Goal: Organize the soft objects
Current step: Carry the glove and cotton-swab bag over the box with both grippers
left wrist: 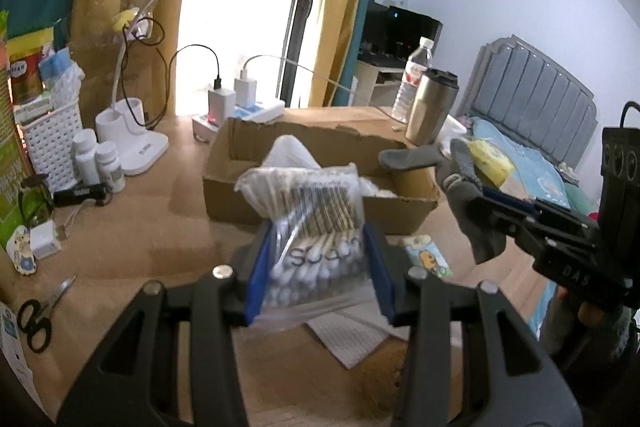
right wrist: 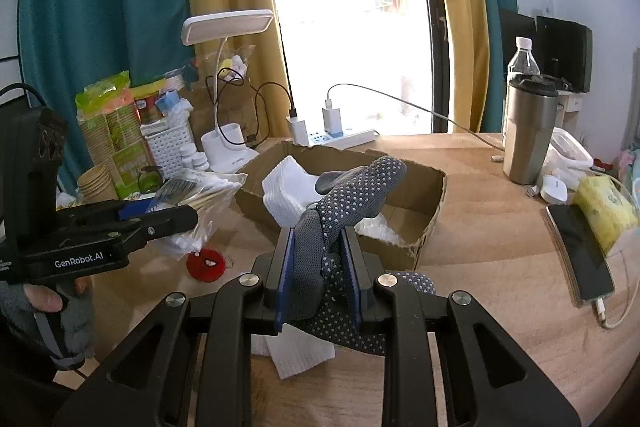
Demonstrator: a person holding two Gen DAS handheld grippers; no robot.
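My left gripper [left wrist: 318,259] is shut on a clear bag of cotton swabs [left wrist: 308,219] and holds it above the wooden desk, in front of the open cardboard box [left wrist: 248,183]. My right gripper [right wrist: 318,259] is shut on a grey dotted glove [right wrist: 352,195], whose fingers hang over the box [right wrist: 416,187]. White soft cloth [right wrist: 288,187] lies inside the box. In the left wrist view the glove [left wrist: 464,187] and right gripper [left wrist: 500,205] are at the right. In the right wrist view the left gripper [right wrist: 176,207] with the bag [right wrist: 200,193] is at the left.
A desk lamp [right wrist: 228,27], white basket [right wrist: 172,147], pill bottles [left wrist: 100,163], power strip [right wrist: 344,137], steel tumbler [right wrist: 528,131] and water bottle [right wrist: 522,63] ring the desk. A phone [right wrist: 580,255], yellow tissue pack [right wrist: 608,207], red knitted toy [right wrist: 210,263], scissors [left wrist: 36,319] and paper [right wrist: 300,351] lie on it.
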